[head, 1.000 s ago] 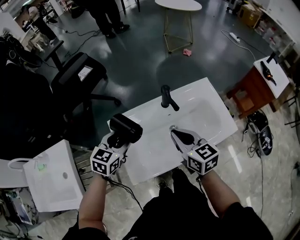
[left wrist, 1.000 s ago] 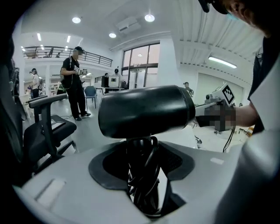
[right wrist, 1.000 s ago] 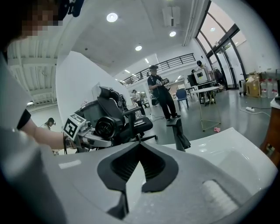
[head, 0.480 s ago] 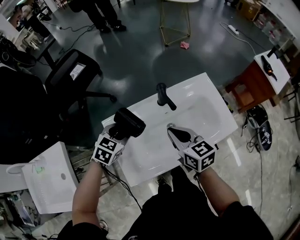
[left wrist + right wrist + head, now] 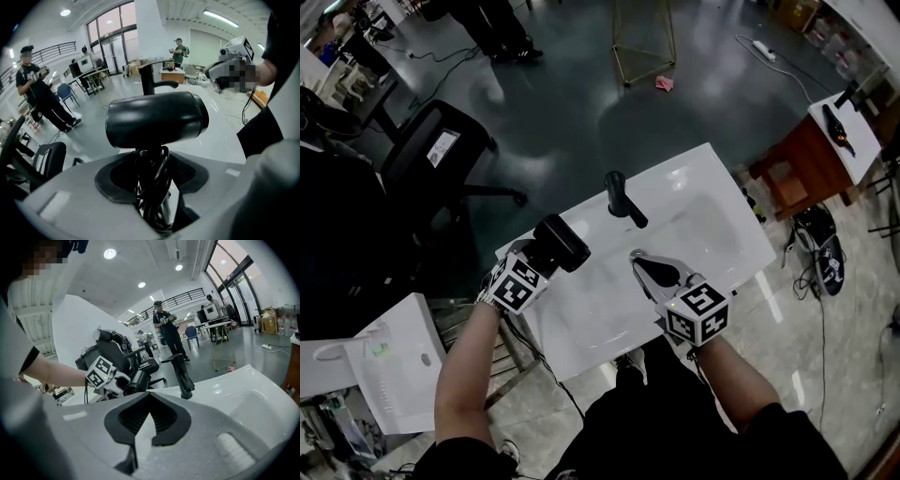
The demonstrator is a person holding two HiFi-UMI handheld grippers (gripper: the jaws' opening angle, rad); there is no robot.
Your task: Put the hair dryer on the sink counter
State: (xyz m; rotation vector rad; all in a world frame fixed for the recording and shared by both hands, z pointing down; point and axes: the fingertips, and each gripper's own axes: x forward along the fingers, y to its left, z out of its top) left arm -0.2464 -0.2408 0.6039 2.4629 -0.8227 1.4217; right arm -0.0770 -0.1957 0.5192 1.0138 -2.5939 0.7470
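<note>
Here the left gripper (image 5: 542, 262) is clamped on the handle of the black hair dryer (image 5: 561, 242), with the cord (image 5: 152, 187) wound round that handle between its jaws. The dryer's barrel is over the left end of the white sink counter (image 5: 581, 314), near the black faucet (image 5: 619, 195); whether it touches the counter cannot be told. The right gripper (image 5: 639, 260) has its jaws together and empty, over the counter's front

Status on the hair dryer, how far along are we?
Done: the hair dryer is picked up, its handle clamped in the left gripper. In hand: it hangs over the left end of the sink counter, apart from the faucet. Left: set it down and release. The right gripper is shut and empty.
</note>
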